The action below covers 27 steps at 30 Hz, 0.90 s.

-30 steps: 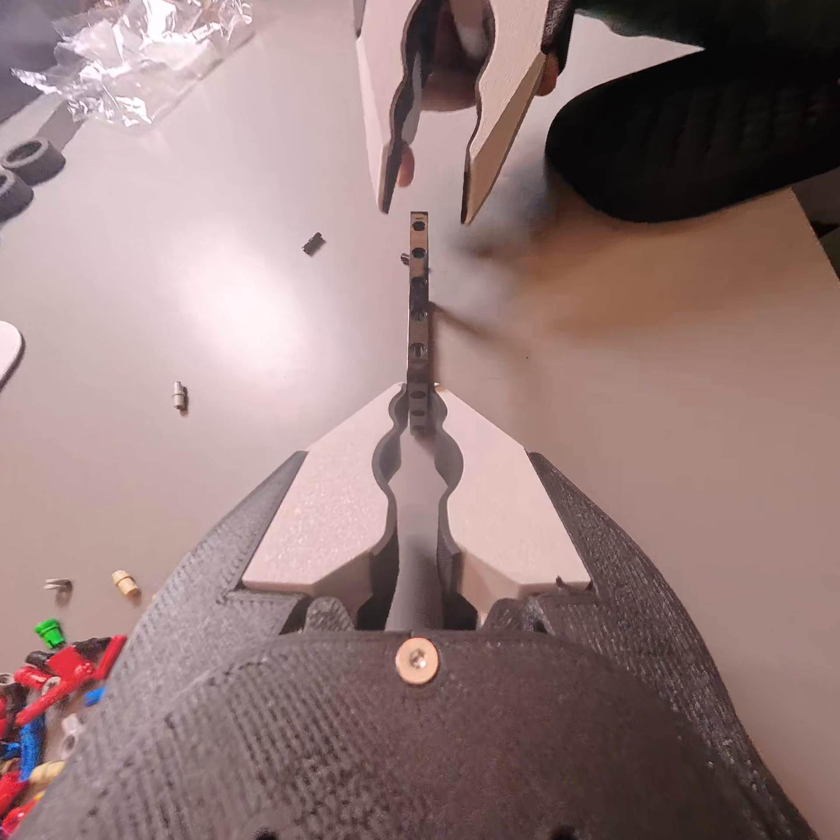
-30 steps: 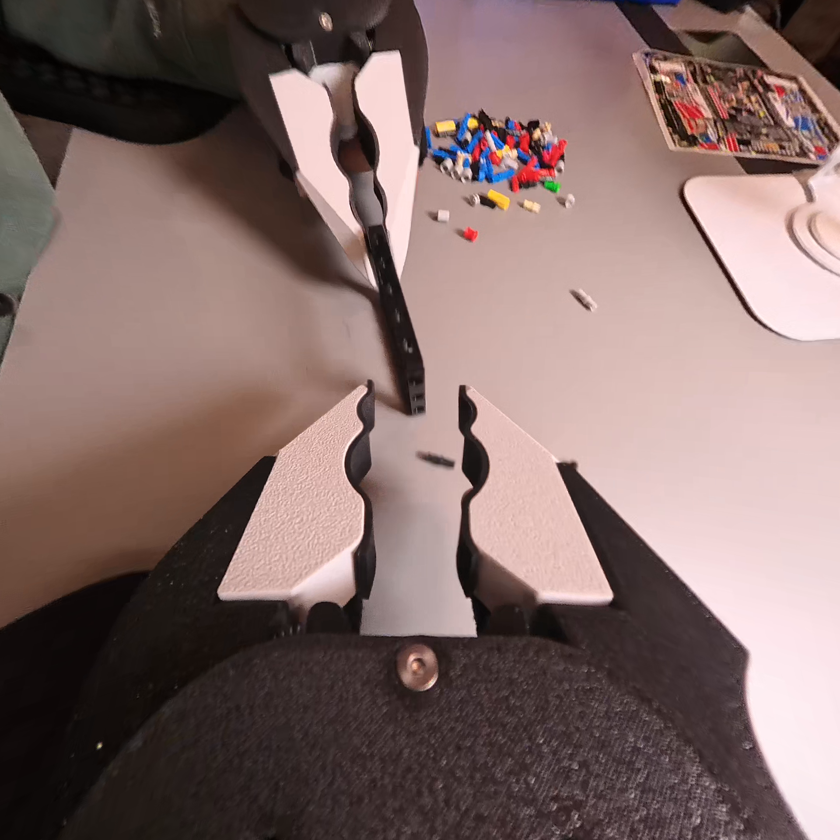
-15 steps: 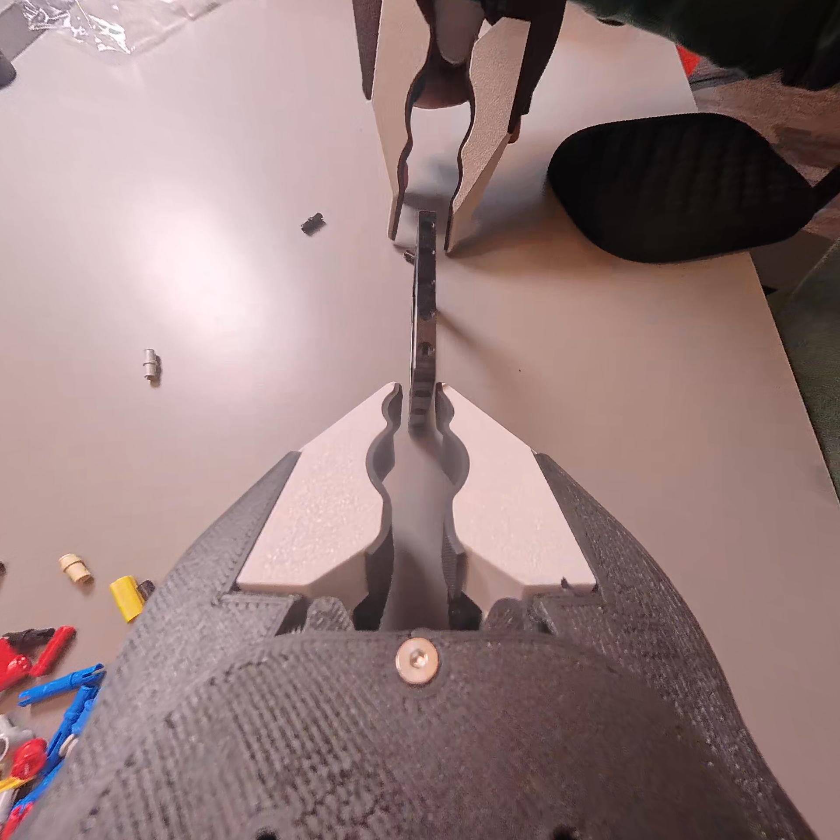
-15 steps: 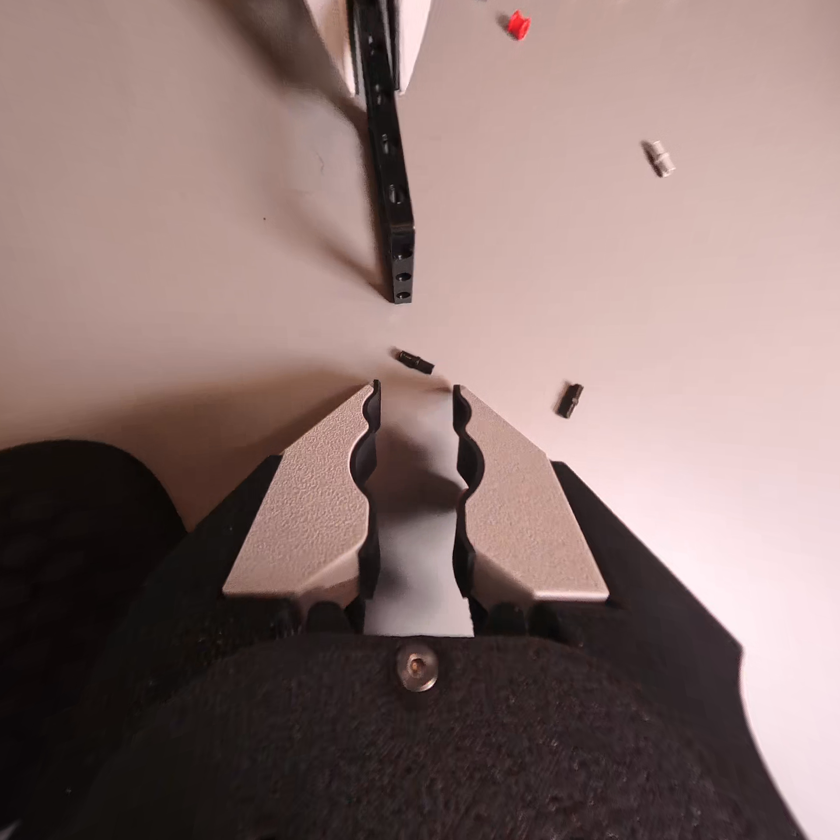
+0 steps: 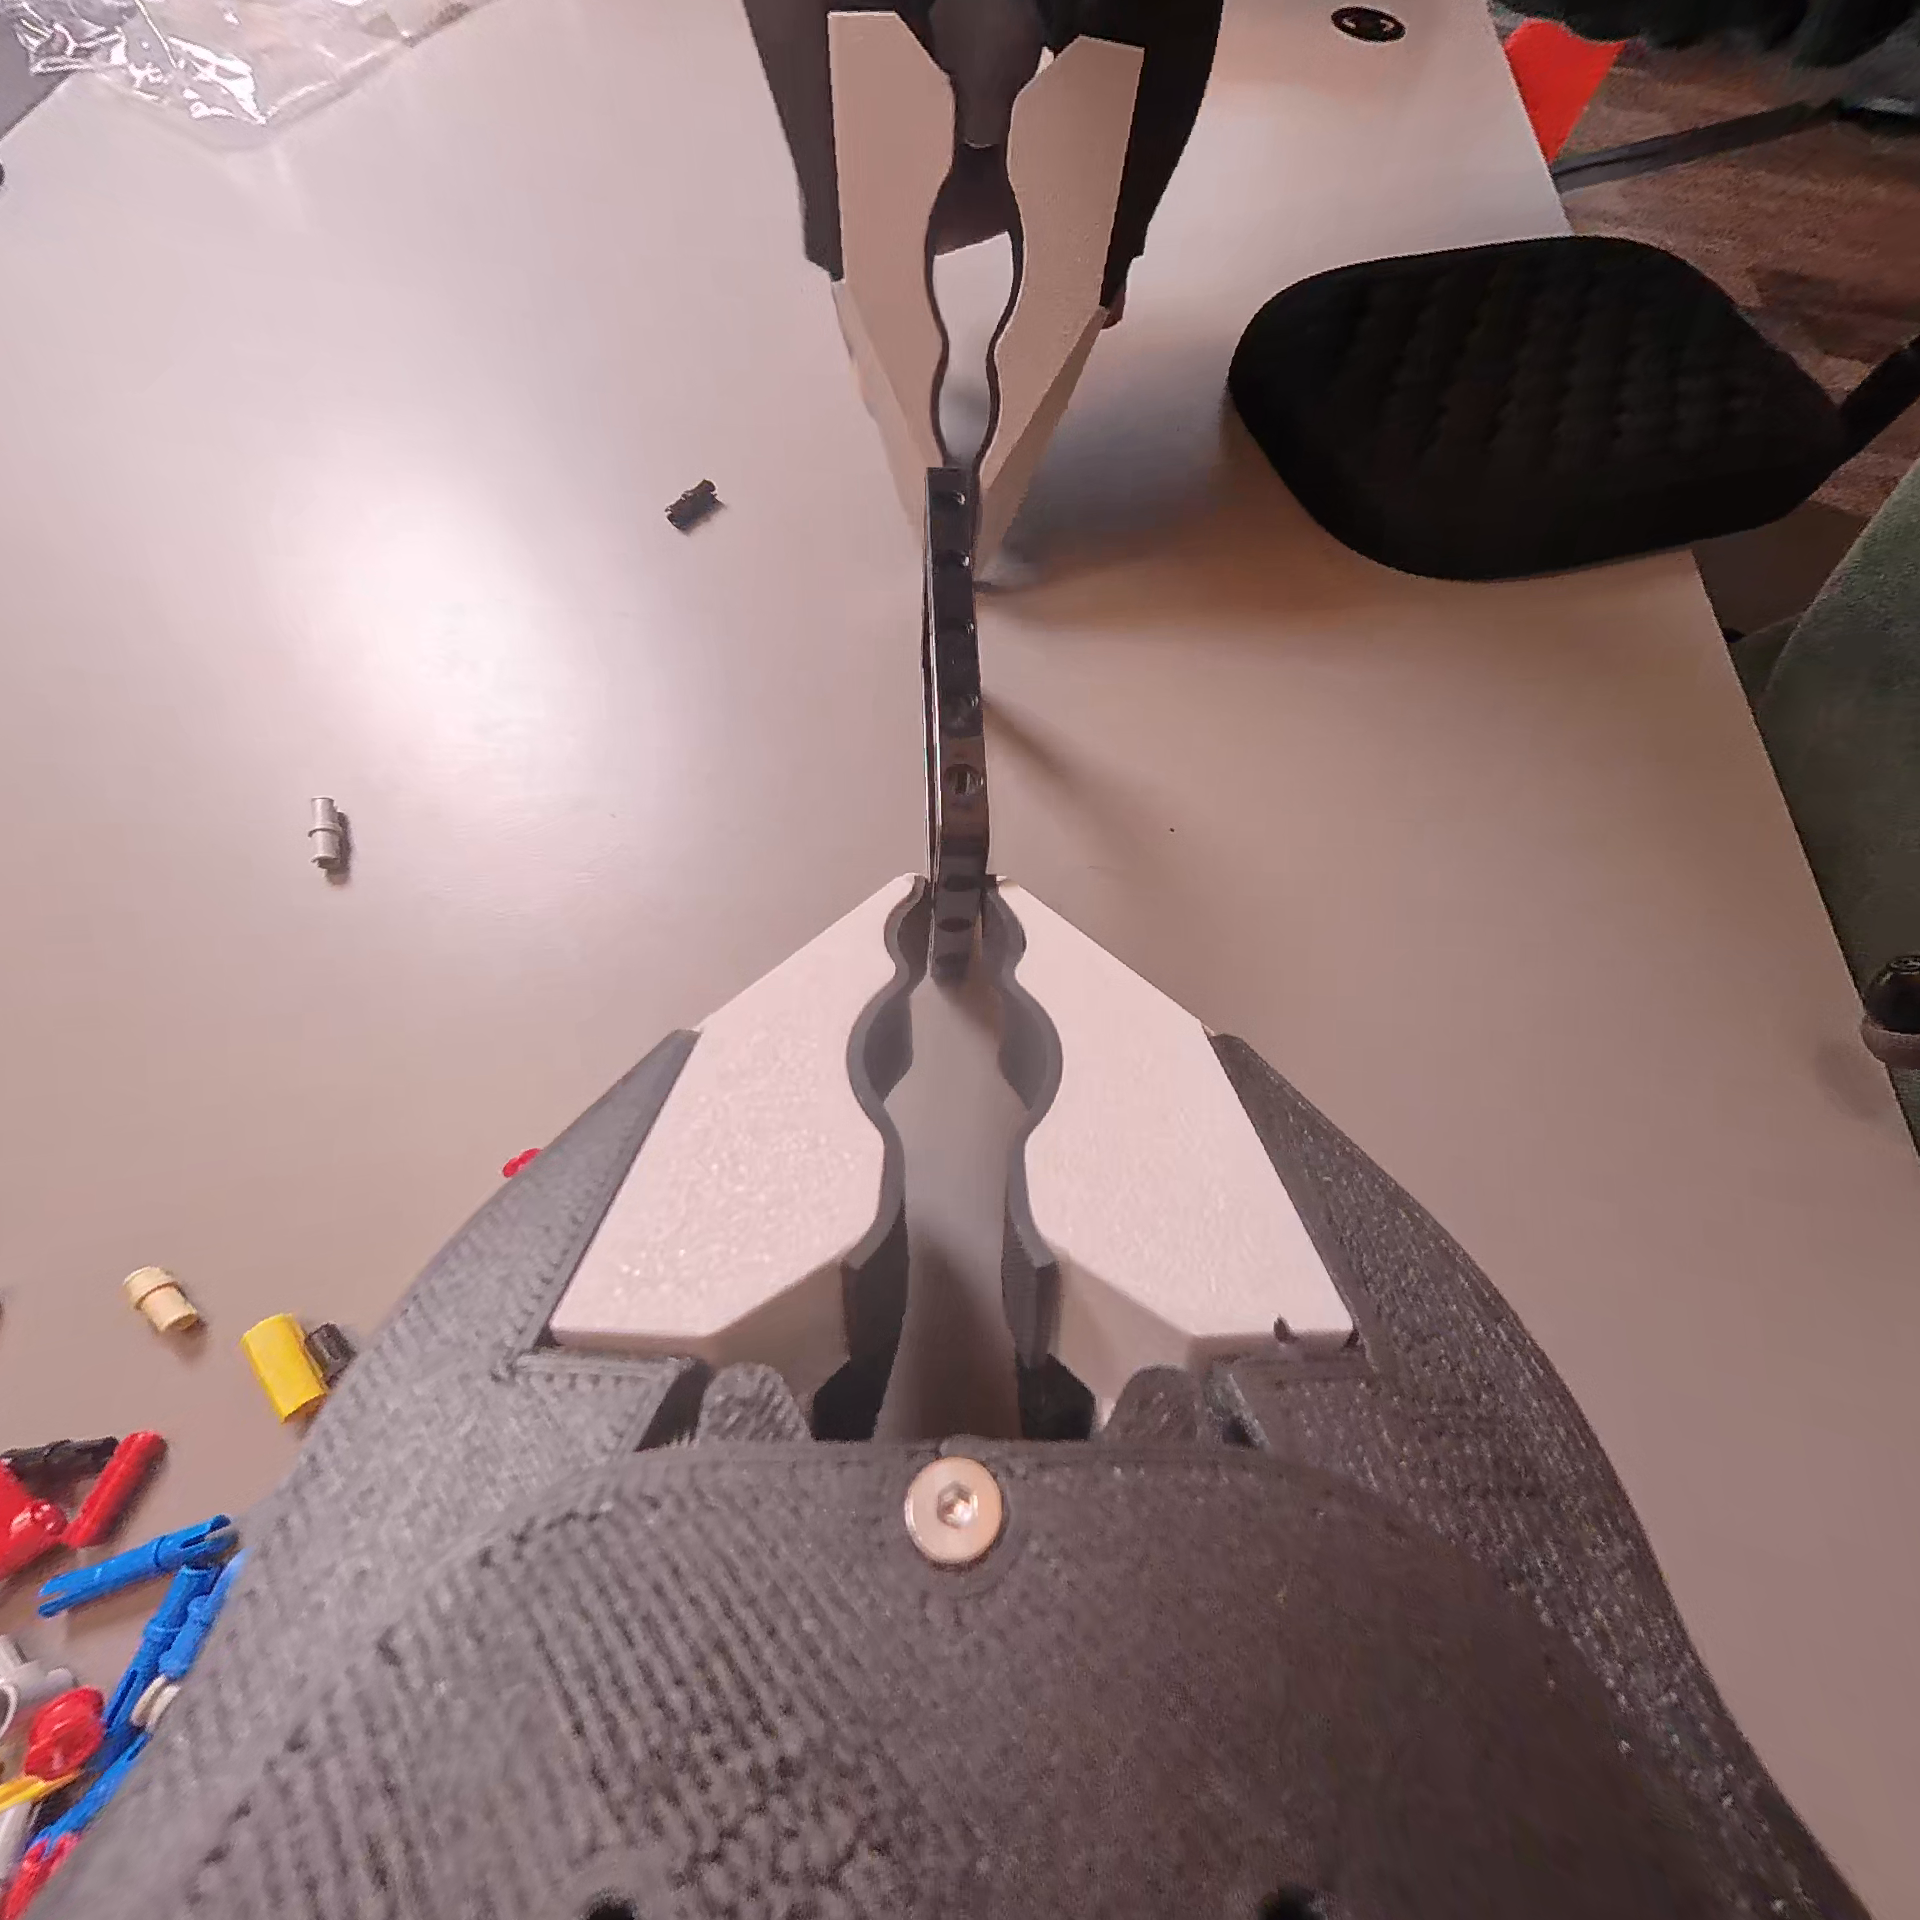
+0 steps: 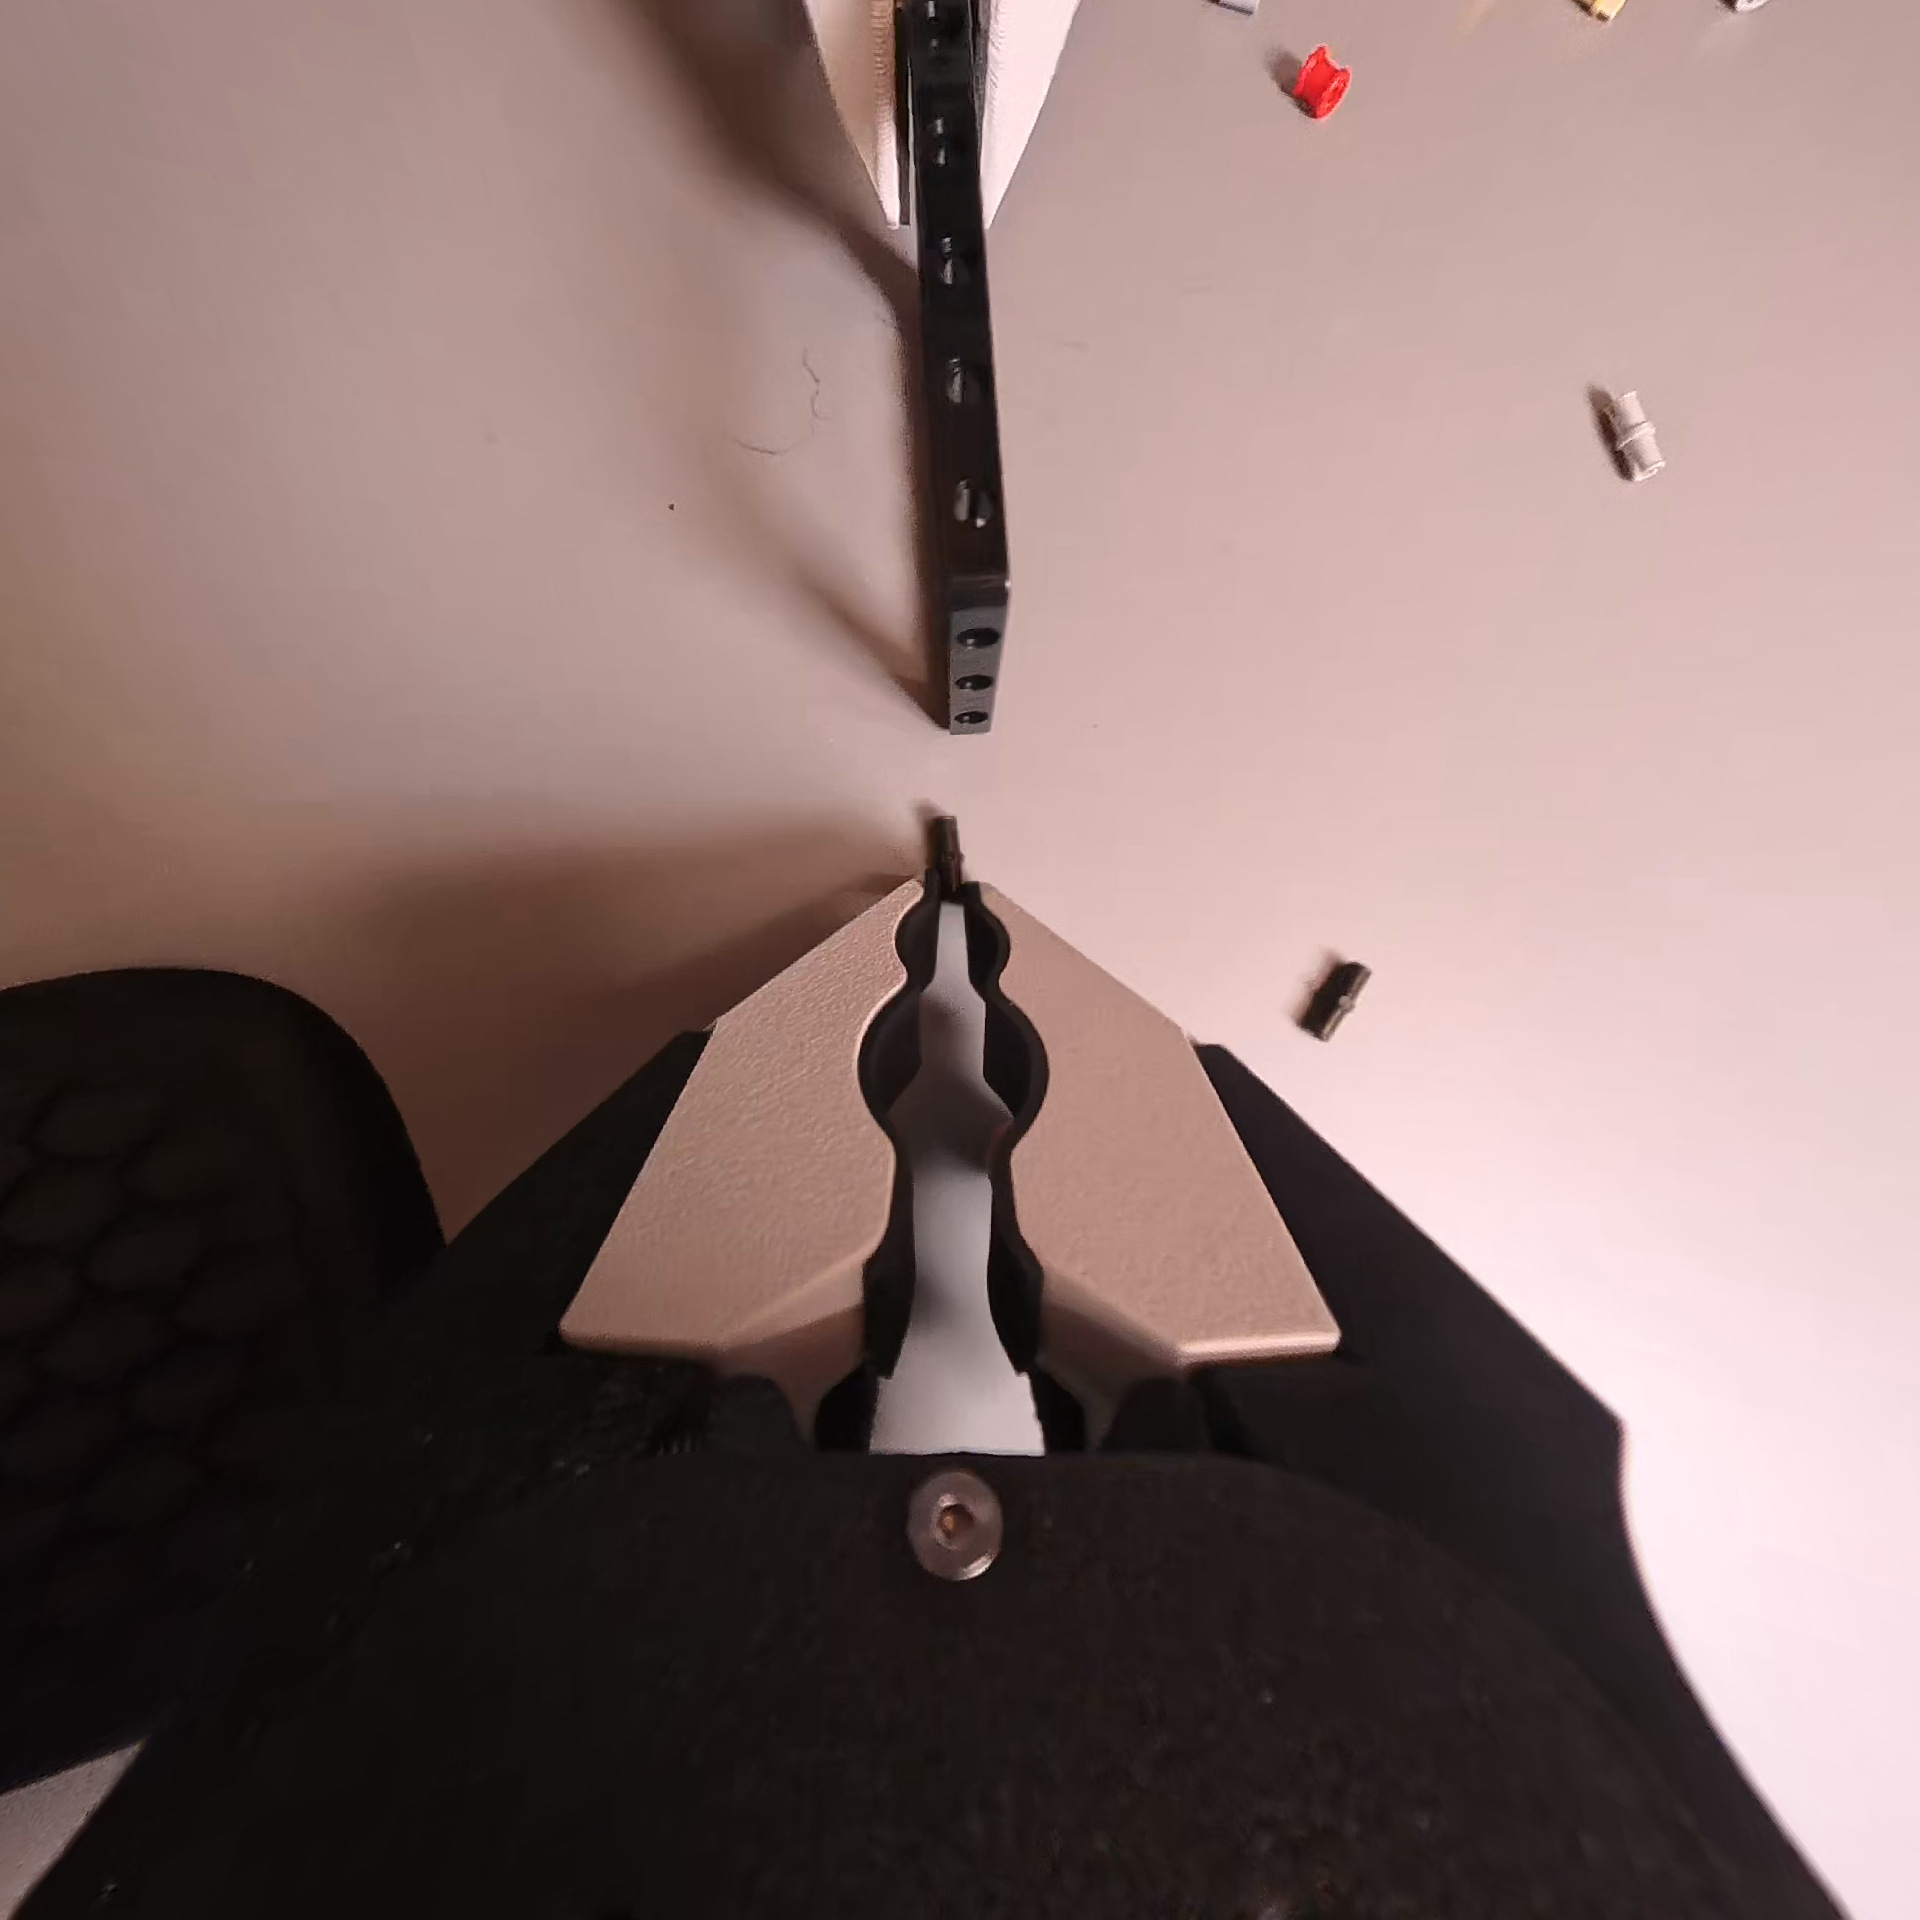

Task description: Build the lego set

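Left gripper (image 5: 958, 925) clamped on near end of black holed beam (image 5: 954, 665), held out over beige table (image 5: 1351, 831). Right gripper (image 6: 948, 902) pinched on small black pin (image 6: 945, 847), just short of beam's end. Beam's far end cut off in right wrist view.

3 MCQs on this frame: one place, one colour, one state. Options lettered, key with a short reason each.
1. Where does the loose grey connector lie in the left wrist view?
A. on the table left of the black beam
B. inside the right gripper
C. on the chair seat

2. What colour is the small spool-shaped piece near the top of the right wrist view?
A. green
B. red
C. white

3. What is the right gripper doing?
A. wide open, empty
B. shut on the black pin
C. shut on the beam

Key: 1 A, it sits on bare table left of the beam; 2 B, plainly red; 3 B, the pin sticks out from its closed tips.
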Motion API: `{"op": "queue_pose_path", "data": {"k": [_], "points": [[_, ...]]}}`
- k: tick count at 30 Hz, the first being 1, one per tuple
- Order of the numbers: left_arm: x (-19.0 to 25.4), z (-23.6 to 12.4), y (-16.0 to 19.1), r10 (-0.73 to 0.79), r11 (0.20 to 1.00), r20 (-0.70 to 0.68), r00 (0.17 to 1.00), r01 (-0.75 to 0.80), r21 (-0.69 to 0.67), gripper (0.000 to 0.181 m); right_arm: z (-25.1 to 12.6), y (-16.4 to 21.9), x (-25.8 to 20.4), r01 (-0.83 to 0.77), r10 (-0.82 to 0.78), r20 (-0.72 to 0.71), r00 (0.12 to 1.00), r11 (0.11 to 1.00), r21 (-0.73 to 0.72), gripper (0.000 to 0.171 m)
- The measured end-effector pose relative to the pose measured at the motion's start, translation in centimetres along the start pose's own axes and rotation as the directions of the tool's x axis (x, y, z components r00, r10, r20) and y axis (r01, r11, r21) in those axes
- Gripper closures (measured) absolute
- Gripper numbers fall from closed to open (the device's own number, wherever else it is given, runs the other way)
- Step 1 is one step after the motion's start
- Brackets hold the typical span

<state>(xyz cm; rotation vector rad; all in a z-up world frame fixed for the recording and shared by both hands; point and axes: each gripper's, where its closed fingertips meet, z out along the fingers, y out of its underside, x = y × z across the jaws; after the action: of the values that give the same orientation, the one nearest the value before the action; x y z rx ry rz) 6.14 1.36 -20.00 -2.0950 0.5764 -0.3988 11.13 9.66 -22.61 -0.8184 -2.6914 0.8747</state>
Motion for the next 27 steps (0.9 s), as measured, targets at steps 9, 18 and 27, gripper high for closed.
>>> {"op": "queue_pose_path", "data": {"k": [9,18,27], "points": [[-0.5,-2.6,-2.4,0.06,0.995,0.067,0.996,-0.065,0.079,0.158,-2.5,-3.2,-2.4,-0.012,0.034,-0.196,0.98,0.994,0.112,0.17],[5.9,-2.5,-5.4,-0.146,0.974,-0.152,0.978,0.169,0.152,0.163,-3.0,-11.8,-6.0,0.271,-0.189,-0.474,0.86,0.956,0.109,0.17],[8.4,-2.4,-5.3,-0.336,0.898,-0.337,0.88,0.407,0.166,0.174,-2.1,-12.7,-7.6,0.371,-0.316,-0.482,0.817,0.928,0.021,0.17]]}}
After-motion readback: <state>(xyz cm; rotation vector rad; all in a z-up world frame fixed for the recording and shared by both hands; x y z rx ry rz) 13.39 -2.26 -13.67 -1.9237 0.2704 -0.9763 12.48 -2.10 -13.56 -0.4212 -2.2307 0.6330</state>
